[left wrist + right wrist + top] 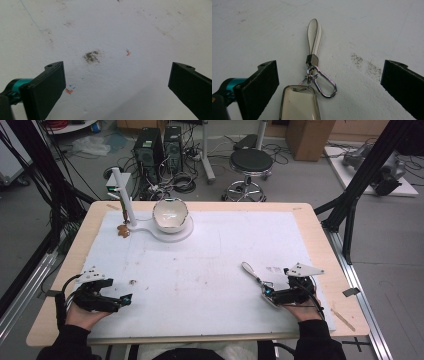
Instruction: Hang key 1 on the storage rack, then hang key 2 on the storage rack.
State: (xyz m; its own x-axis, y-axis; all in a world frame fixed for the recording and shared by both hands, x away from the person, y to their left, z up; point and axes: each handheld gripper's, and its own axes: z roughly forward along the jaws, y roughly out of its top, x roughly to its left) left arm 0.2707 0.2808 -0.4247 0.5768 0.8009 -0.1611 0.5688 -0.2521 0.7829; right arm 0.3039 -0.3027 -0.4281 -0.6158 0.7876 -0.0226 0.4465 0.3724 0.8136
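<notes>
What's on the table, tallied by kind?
Grippers: 2, left gripper and right gripper
Key fob with strap and clip: 1
White bowl: 1
White stand with upright post: 1
Small brown item by the post: 1
Total: 6

The cream glossy plastic key fob (300,103) is gleaming beside its polished metal carabiner clip (323,83) and smooth cream leather-like strap (314,37); the matt white paper sheet (210,265) (stained, slightly grainy) is covering the pale wooden worktop (320,235); black jaws are looking matt plastic.
</notes>
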